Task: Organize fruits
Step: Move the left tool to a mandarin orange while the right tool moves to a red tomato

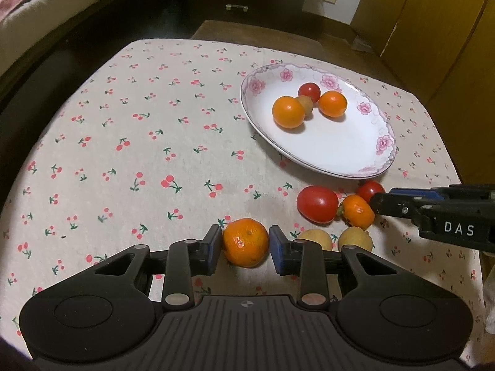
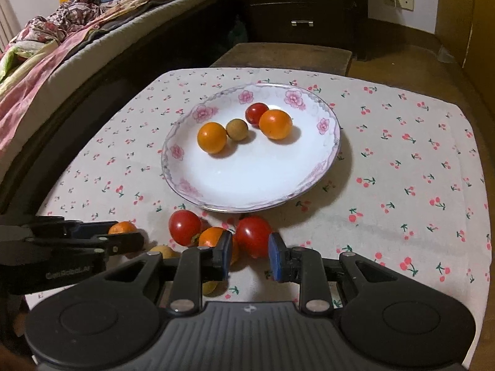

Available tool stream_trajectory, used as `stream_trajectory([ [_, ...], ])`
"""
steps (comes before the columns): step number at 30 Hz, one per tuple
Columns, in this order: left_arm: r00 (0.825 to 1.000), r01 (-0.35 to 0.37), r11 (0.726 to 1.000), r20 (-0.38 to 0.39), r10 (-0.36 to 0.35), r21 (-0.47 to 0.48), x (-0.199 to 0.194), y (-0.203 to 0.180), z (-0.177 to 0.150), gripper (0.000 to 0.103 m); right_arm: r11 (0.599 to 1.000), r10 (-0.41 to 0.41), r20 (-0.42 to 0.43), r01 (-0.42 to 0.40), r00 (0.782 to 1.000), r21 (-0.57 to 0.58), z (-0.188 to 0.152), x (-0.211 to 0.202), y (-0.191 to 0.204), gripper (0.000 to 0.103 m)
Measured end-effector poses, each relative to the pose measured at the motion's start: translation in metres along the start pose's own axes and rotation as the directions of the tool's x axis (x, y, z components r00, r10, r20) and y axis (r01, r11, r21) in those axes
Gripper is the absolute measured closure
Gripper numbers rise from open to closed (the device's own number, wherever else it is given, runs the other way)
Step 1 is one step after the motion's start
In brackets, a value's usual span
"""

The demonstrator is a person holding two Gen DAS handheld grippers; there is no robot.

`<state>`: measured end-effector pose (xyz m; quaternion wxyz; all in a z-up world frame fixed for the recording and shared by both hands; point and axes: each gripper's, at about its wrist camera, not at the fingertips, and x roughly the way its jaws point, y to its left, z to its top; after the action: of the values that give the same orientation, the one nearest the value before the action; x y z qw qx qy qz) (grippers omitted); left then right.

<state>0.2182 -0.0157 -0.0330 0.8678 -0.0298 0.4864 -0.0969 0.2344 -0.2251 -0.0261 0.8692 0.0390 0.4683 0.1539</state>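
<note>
i see the left tool (image 1: 246, 247) low over the counter (image 1: 123, 142), its blue pads pinching a mandarin (image 1: 246, 242) that sits on the cherry-print cloth; both pads (image 1: 213, 247) look pressed to the fruit's sides. in the right wrist view the same tool (image 2: 123, 241) comes in from the left edge with that mandarin (image 2: 122, 227) partly hidden behind it.

just right of the mandarin lie two yellowish fruits (image 1: 312, 238), partly hidden by the left tool's finger. beyond them is a loose cluster near the plate's front rim: a large tomato (image 1: 317, 204), a small orange fruit (image 1: 357, 211) touching it, and a second tomato (image 1: 369, 190) behind.

the plate (image 1: 324, 154) stands on the right half of the counter, white with pink flowers on the rim. on it are two oranges (image 1: 288, 112), one brown round fruit (image 1: 306, 105) between them, and a small tomato (image 1: 310, 91) at the back.

the right tool (image 1: 376, 204) enters from the right edge, its tip touching or just beside the small orange fruit. in its own view the right tool (image 2: 250, 256) has its pads drawn close with a narrow gap and nothing gripped; a tomato (image 2: 253, 236) lies beyond that gap, and the small orange fruit (image 2: 213, 236) is behind its left pad.
</note>
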Motion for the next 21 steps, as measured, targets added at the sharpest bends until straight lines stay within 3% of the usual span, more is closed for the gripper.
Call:
stream_trajectory([
  [7,1.0,0.01,1.0,-0.01,-0.01,0.003,0.001,0.001,-0.001,0.061,0.999,-0.039,-0.072,0.039,0.997,-0.008,-0.011,-0.002,-0.006,0.076],
  [15,1.0,0.012,1.0,-0.01,-0.012,0.007,0.001,0.0,-0.001,0.061,1.0,0.011,0.015,-0.012,1.0,0.029,-0.001,-0.019,-0.002,0.076],
  [21,1.0,0.015,1.0,-0.011,-0.015,0.004,0.001,-0.001,-0.002,0.061,0.998,0.017,-0.001,-0.016,1.0,0.052,0.007,0.002,0.002,0.076],
])
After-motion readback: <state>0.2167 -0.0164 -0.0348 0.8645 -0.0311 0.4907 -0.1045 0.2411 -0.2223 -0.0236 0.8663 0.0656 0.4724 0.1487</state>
